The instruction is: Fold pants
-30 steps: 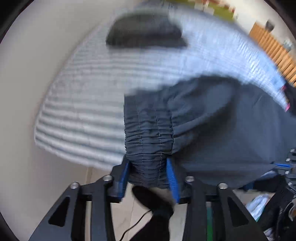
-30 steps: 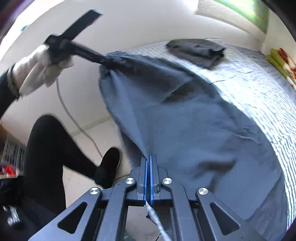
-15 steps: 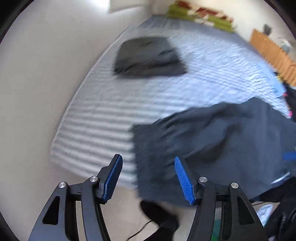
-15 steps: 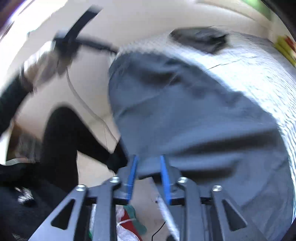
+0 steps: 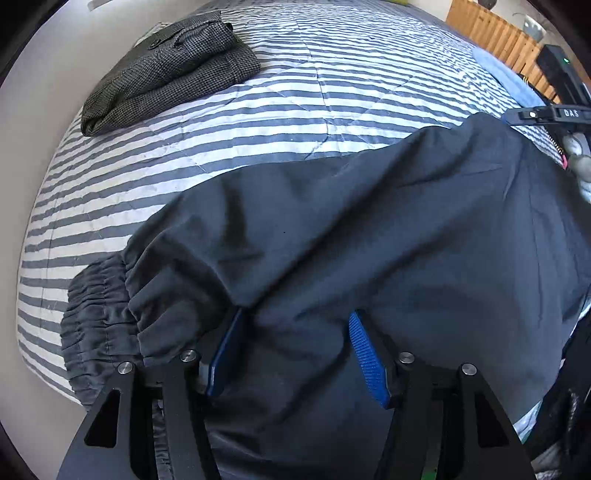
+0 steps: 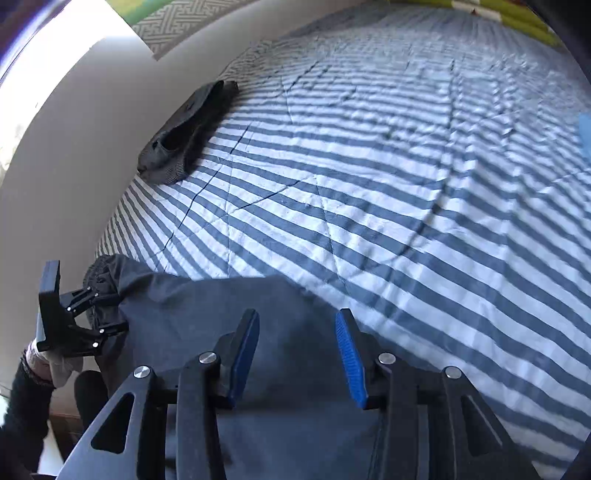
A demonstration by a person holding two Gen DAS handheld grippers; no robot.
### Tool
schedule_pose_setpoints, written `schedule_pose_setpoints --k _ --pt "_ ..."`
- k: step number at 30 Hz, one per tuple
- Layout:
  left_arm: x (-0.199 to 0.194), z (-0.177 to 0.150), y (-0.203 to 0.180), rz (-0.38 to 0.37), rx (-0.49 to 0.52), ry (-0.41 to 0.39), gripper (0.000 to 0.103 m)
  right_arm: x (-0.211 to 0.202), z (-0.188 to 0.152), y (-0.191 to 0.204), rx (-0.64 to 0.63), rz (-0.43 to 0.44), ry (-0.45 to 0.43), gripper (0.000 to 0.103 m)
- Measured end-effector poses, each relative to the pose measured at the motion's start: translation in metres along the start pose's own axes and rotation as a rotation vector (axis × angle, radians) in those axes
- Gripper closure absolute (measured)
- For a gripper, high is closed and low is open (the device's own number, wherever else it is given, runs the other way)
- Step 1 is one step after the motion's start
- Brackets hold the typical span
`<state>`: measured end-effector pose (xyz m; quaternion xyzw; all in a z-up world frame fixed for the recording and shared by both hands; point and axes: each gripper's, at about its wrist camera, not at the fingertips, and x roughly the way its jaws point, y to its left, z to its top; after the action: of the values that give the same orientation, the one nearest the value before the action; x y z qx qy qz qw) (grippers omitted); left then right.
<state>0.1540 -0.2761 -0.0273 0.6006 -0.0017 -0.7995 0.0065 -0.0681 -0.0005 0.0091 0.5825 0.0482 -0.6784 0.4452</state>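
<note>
Dark navy pants (image 5: 369, 229) lie spread over the near edge of the striped bed (image 5: 295, 92), their gathered waistband (image 5: 96, 317) at the left. My left gripper (image 5: 295, 332) hangs open just over the cloth; a fold drapes over its left pad and nothing is pinched. In the right wrist view my right gripper (image 6: 295, 332) stands over the other end of the pants (image 6: 207, 306), its jaws opening, with cloth below the pads but not gripped. My left gripper (image 6: 118, 314) also shows there by the waistband (image 6: 99, 273).
A folded grey tweed garment (image 5: 166, 70) lies at the far left of the bed (image 6: 369, 184), close to the pale wall (image 6: 74, 147). A wooden slatted panel (image 5: 495, 33) and a blue cloth (image 5: 513, 77) sit at the right. A gloved hand (image 6: 55, 365) holds the left gripper.
Both grippers have let go of the pants, which dropped from hanging onto the bed edge. The right gripper went from shut to open and swung over the bed; the left widened and moved in.
</note>
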Motion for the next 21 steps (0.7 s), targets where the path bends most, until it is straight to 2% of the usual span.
schedule_pose_setpoints --k 2,3,4,7,11,14,15,17,21 --pt "-0.003 0.001 -0.004 0.022 0.021 0.005 0.04 0.009 0.001 0.004 -0.001 0.019 0.027 0.063" --pt "-0.005 0.002 -0.006 0.029 0.027 0.002 0.04 0.009 -0.002 0.009 -0.021 0.029 0.025 0.07" --pt "-0.009 0.003 -0.007 0.033 0.027 -0.006 0.04 0.006 -0.008 0.015 -0.048 0.043 0.022 0.086" --pt "-0.024 0.008 -0.01 0.014 0.013 -0.046 0.04 -0.008 -0.034 0.034 -0.132 0.047 -0.015 0.099" --pt "-0.055 0.015 -0.027 -0.023 0.035 -0.124 0.04 -0.022 -0.083 0.062 -0.216 0.047 -0.038 0.101" --pt "-0.064 0.031 -0.05 -0.067 0.068 -0.164 0.04 -0.006 -0.114 0.085 -0.312 0.015 0.024 0.101" --pt "-0.061 0.036 -0.059 -0.056 0.086 -0.167 0.04 0.0 -0.12 0.088 -0.33 -0.001 0.044 0.101" --pt "-0.049 0.042 -0.067 -0.054 0.098 -0.156 0.04 0.005 -0.126 0.096 -0.386 -0.068 0.076 0.101" --pt "-0.022 0.04 -0.071 -0.064 0.113 -0.091 0.04 -0.045 -0.103 0.08 -0.256 -0.011 0.052 0.1"
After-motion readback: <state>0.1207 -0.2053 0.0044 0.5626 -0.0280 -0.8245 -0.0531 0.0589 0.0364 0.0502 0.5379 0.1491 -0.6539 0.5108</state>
